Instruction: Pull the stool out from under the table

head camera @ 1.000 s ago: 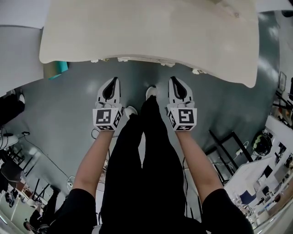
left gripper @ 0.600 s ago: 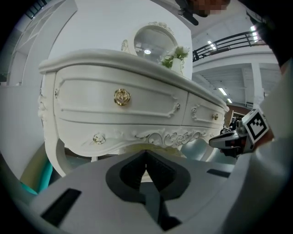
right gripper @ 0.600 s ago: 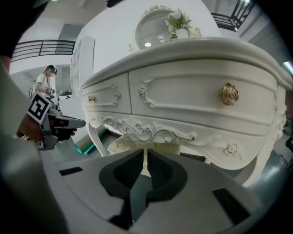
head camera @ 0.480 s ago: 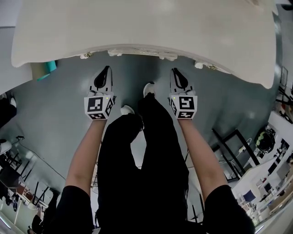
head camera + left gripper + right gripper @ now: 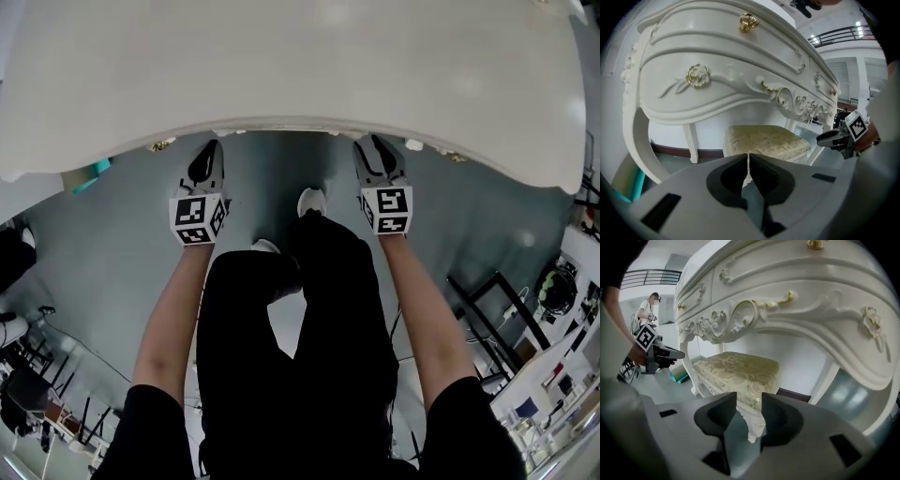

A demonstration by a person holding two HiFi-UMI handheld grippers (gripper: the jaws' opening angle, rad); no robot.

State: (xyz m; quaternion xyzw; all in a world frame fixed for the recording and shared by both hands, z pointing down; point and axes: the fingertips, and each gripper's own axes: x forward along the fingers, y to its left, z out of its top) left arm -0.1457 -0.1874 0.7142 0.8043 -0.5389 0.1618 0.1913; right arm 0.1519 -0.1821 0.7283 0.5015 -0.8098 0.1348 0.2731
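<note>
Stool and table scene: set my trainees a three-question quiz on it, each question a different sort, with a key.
1. True or false: the stool stands out on open floor, away from the table.
2. The left gripper has its jaws: A wide apart; B together, holding nothing; C clamped on a stool leg.
3. What colour are the table's drawer knobs?
Key: 1 false, it sits under the table; 2 B; 3 gold.

White table [image 5: 281, 75], left gripper [image 5: 210, 155] and opening right gripper [image 5: 373, 150] at its near edge, grey floor [image 5: 112, 244]
</note>
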